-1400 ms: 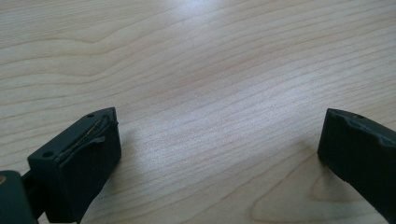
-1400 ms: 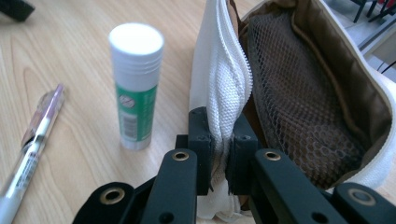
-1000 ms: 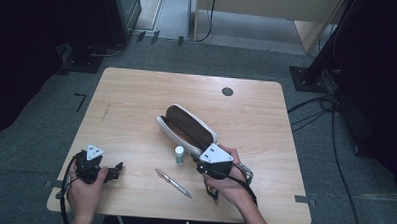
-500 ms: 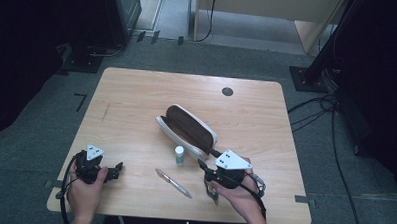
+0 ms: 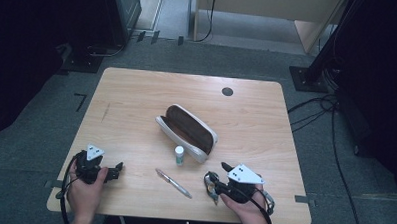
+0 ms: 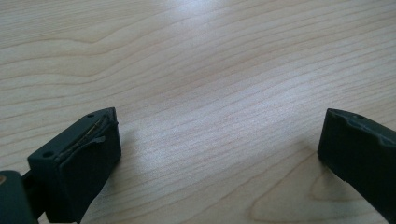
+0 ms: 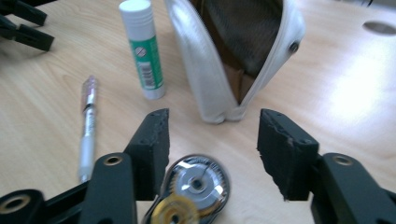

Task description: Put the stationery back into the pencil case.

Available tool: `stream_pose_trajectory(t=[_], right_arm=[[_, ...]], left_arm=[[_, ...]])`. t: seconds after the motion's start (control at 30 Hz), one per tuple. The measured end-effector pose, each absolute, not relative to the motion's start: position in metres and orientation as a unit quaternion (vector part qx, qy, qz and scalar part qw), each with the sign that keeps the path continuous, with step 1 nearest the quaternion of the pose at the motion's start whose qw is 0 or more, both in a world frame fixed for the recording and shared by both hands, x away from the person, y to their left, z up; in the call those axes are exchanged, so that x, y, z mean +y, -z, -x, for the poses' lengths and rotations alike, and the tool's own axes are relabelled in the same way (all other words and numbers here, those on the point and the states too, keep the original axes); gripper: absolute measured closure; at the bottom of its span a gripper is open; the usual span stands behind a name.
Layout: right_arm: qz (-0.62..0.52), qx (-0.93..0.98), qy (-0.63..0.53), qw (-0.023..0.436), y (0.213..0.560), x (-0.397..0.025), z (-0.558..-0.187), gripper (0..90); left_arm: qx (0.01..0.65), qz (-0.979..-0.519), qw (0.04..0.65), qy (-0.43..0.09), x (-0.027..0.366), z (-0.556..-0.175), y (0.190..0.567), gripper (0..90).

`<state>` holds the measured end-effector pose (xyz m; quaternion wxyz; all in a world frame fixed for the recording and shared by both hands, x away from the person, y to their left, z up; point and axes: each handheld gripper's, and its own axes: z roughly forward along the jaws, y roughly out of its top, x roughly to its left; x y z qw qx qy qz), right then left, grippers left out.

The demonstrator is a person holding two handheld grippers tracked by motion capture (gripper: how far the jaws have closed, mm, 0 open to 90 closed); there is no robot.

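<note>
Two tools are over the light wooden tabletop (image 5: 137, 100), and the right tool (image 7: 212, 133) is by far the nearer to the work: a round, clear-cased correction-tape dispenser with a silver hub and yellow gear (image 7: 196, 186) lies flat between its wide-spread jaws, close against the left one, touching neither as far as I can tell. In the high view that dispenser (image 5: 211, 185) sits at about 9 o'clock from the right tool (image 5: 219, 185), near the front edge. From the dispenser, the open white zip pencil case with brown lining (image 5: 187, 131) lies toward 11 o'clock, its long axis running 10 to 4. The white glue stick with a green label (image 7: 142, 46) stands upright just beside the case; the label's print is too blurred to read. The clear pen (image 7: 88, 126) lies at 9 o'clock. The left tool (image 5: 115, 170) rests well apart at 9 o'clock, jaws wide over bare wood.
</note>
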<state>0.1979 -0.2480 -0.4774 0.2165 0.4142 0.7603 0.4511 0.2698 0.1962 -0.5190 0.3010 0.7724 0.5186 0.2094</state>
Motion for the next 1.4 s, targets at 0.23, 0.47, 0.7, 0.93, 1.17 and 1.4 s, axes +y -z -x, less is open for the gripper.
stream_pose_trajectory(t=[0.23,0.47,0.7,0.93,1.17,1.4], right_arm=[[-0.392,0.766,-0.480,0.172,0.478,-0.226,-0.192,52.5],[-0.376,0.768,-0.493,0.157,0.474,-0.198,-0.199,53.8],[-0.382,0.763,-0.496,0.159,0.471,-0.184,-0.209,54.8],[-0.393,0.755,-0.498,0.167,0.467,-0.170,-0.219,54.4],[-0.400,0.752,-0.491,0.185,0.462,-0.158,-0.228,52.4],[-0.413,0.748,-0.482,0.193,0.465,-0.150,-0.234,50.3]], left_arm=[[0.519,-0.772,0.301,-0.209,0.196,-0.270,0.519,0.0],[0.519,-0.772,0.301,-0.209,0.196,-0.270,0.519,0.0],[0.519,-0.772,0.301,-0.209,0.196,-0.270,0.519,0.0],[0.519,-0.772,0.301,-0.209,0.196,-0.270,0.519,0.0],[0.519,-0.773,0.301,-0.209,0.196,-0.270,0.519,0.0],[0.519,-0.772,0.301,-0.209,0.196,-0.270,0.519,0.0]])
